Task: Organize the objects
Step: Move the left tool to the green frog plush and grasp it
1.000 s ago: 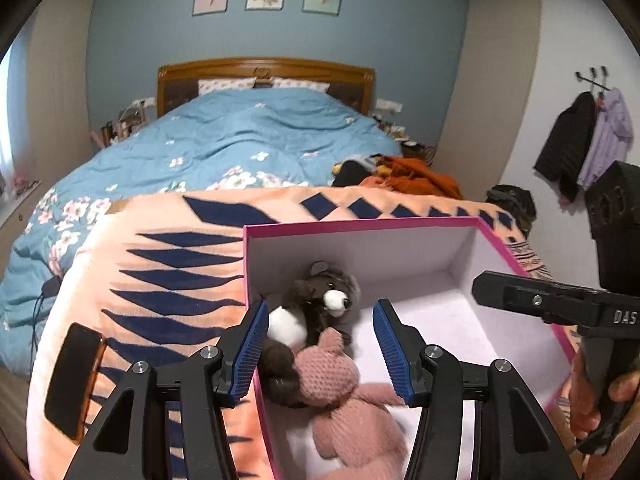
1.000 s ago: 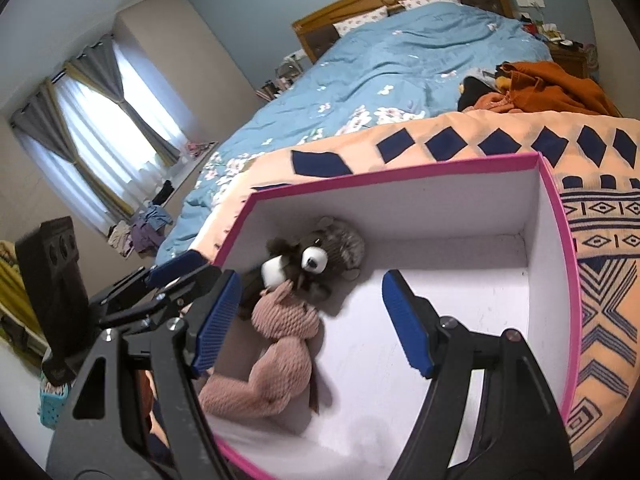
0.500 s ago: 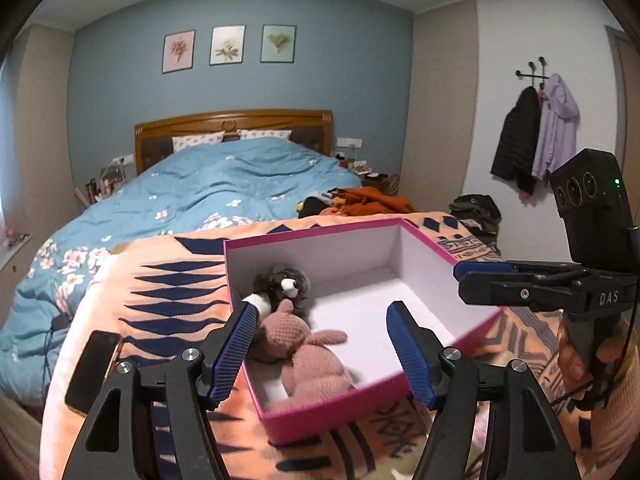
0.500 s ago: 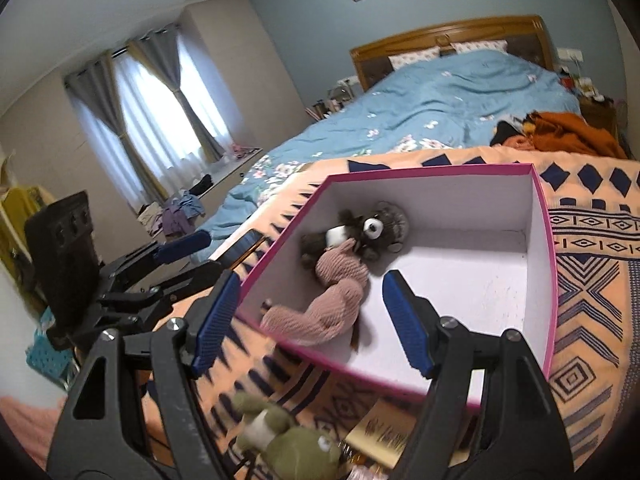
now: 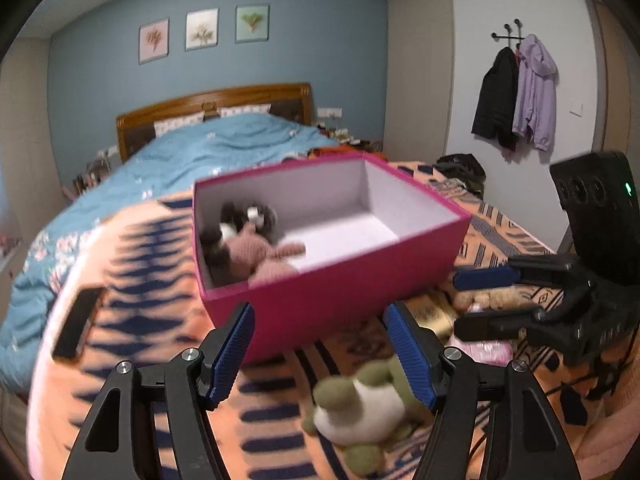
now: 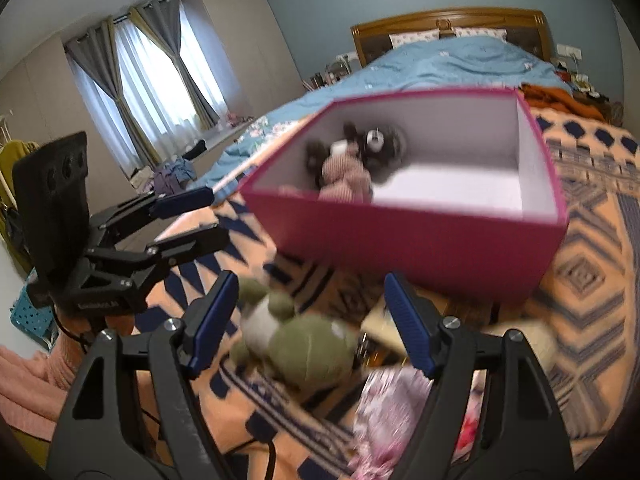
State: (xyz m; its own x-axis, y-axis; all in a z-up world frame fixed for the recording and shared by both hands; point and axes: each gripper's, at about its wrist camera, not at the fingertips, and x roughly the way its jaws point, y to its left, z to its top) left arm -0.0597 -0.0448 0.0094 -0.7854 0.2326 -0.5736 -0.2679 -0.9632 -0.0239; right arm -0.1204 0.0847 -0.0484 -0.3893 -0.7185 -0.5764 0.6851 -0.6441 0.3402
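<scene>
The soft olive-green and white plush frog (image 6: 298, 344) lies on the orange blanket with dark blue geometric pattern (image 6: 592, 240), on the near side of the open magenta cardboard box with a white inside (image 6: 420, 236), well clear of its front wall. From the right tongs (image 6: 312, 324) the toy sits straight ahead and low, framed between the two blue ribbed pads, its long axis running slantwise from upper left to lower right across the gap; blur hides whether either pad touches it, though none appears to press. From the left tongs (image 5: 320, 354) the same frog (image 5: 360, 404) lies below and to the right, nearest the right-hand pad and off the centre line. By that framing the right hand looks the better placed for the pick-up. Both tongs stand roughly half open and hold nothing. Inside the box, against its left wall, a knitted pink plush rabbit (image 5: 260, 256) lies against a dark brown plush animal with a white muzzle (image 5: 244, 220). A crinkled pink floral packet (image 6: 396, 412) lies just beside the frog, under the right pad, so a closing grip risks catching it too.
</scene>
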